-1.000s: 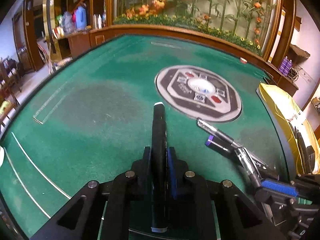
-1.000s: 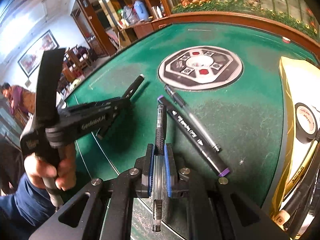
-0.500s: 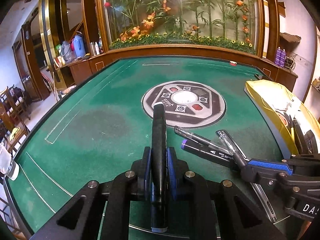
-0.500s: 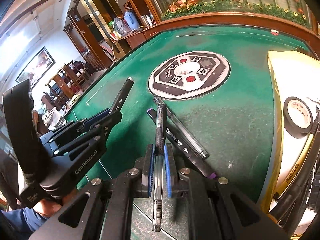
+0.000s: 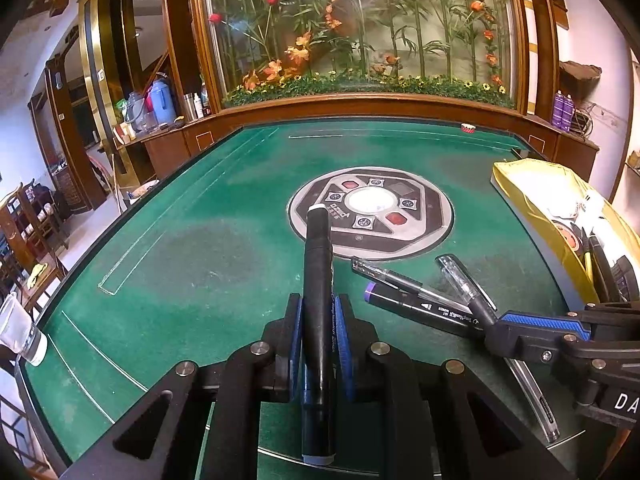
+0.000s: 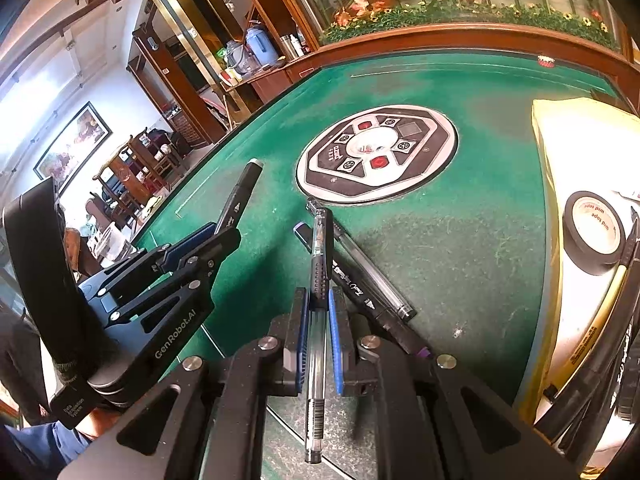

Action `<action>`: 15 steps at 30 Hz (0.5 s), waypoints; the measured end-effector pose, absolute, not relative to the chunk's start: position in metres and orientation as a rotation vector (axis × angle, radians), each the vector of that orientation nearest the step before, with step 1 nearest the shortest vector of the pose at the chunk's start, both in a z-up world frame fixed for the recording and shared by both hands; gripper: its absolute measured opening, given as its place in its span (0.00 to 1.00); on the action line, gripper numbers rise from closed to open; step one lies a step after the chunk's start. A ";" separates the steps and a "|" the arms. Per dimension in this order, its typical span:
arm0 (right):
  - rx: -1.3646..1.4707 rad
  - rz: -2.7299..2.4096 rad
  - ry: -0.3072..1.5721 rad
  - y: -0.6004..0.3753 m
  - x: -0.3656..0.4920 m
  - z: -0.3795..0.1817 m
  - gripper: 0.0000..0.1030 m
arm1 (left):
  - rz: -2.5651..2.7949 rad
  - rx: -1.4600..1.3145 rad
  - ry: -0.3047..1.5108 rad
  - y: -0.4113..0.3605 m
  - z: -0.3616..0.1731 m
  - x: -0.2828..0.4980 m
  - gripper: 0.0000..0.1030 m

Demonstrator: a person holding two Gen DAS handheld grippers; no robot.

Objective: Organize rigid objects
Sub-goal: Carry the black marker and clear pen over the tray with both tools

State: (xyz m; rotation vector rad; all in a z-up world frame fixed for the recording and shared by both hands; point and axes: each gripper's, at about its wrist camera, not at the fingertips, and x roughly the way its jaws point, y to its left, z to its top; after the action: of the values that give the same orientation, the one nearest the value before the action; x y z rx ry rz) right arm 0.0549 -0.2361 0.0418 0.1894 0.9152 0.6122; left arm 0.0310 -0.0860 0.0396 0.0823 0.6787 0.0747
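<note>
Green felt covers the bench (image 5: 192,264), worn to darker patches and marked with thin white lines. Nearest, the left claw (image 5: 318,322) is closed on a fat black marker (image 5: 317,280) with a pale grey cap end, which juts forward above the felt with white print along its barrel. Beside it, the right claw (image 6: 318,308) is clamped on a clear gel pen (image 6: 318,264) with a ribbed black grip and a barcode near its tail; its capped end reaches over two pens lying on the felt. Those two lie close together: a black marker with a purple end (image 5: 416,308) and a clear pen with a black clip (image 5: 384,278), the second partly across the first. To the right sits a yellow tray (image 6: 550,200) holding a roll of black tape (image 6: 594,236) and several dark pens. Further on, a round control panel (image 5: 372,212) with red and grey buttons is set in the bench's middle. Beyond the wooden rim stands a glass case of artificial flowers (image 5: 360,28).
</note>
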 end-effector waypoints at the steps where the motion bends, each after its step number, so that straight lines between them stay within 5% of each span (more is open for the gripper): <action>1: 0.192 0.614 0.915 -0.236 0.055 0.042 0.09 | 0.074 0.084 0.679 -0.087 0.040 0.031 0.16; 15: 0.248 0.618 0.883 -0.249 0.054 0.052 0.09 | 0.077 0.116 0.670 -0.096 0.047 0.027 0.16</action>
State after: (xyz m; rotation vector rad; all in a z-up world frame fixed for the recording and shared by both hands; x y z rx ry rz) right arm 0.0541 -0.2489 0.0522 0.2480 0.8835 0.6179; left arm 0.0270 -0.0957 0.0470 0.1159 0.6699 0.0773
